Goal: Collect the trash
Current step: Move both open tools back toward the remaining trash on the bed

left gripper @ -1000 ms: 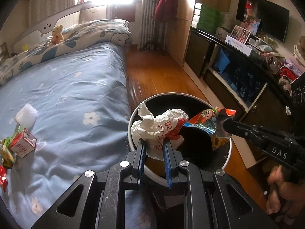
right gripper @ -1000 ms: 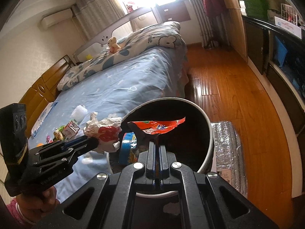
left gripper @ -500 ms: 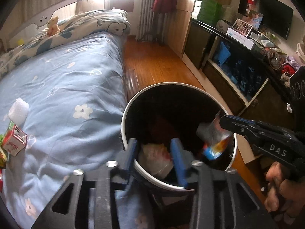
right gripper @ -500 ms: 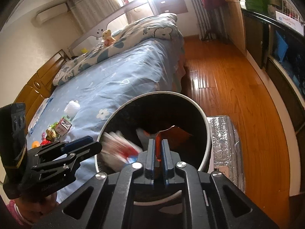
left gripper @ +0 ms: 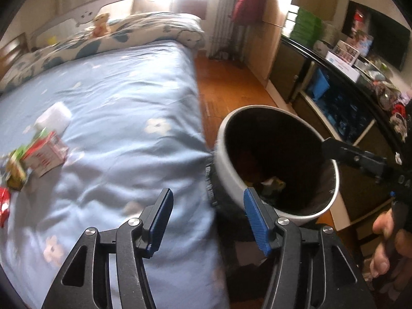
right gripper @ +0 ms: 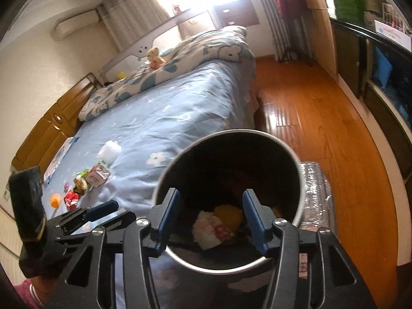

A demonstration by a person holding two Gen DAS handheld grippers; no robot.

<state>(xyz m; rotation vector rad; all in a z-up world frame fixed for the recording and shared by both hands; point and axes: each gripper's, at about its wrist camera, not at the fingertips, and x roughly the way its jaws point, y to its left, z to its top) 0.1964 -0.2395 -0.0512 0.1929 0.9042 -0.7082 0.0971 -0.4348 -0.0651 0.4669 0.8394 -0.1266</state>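
Note:
A round bin (left gripper: 226, 170) (right gripper: 296, 200), white outside and dark inside, stands beside the bed. Crumpled white paper (right gripper: 209, 230) and an orange wrapper (right gripper: 229, 213) lie at its bottom. My right gripper (right gripper: 209, 209) hangs over the bin mouth, its jaws opening with nothing between them. My left gripper (left gripper: 207, 206) has swung over the bed's edge left of the bin, jaws opening and empty. More trash lies on the blue sheet: a red-and-white carton (left gripper: 45, 155) (right gripper: 96, 177), a white wad (left gripper: 54, 117), green and red wrappers (right gripper: 73, 193).
The bed (left gripper: 116, 108) with a flowered sheet fills the left; pillows and a plush toy (right gripper: 154, 56) sit at its head. Wooden floor (right gripper: 309, 118) runs past the bin to a dark cabinet (left gripper: 334, 90). A silver foil pack (right gripper: 315, 195) lies right of the bin.
Both grippers let go of their trash, which fell into the bin, and their jaws spread apart. My left gripper then shifted left, off the bin toward the bed.

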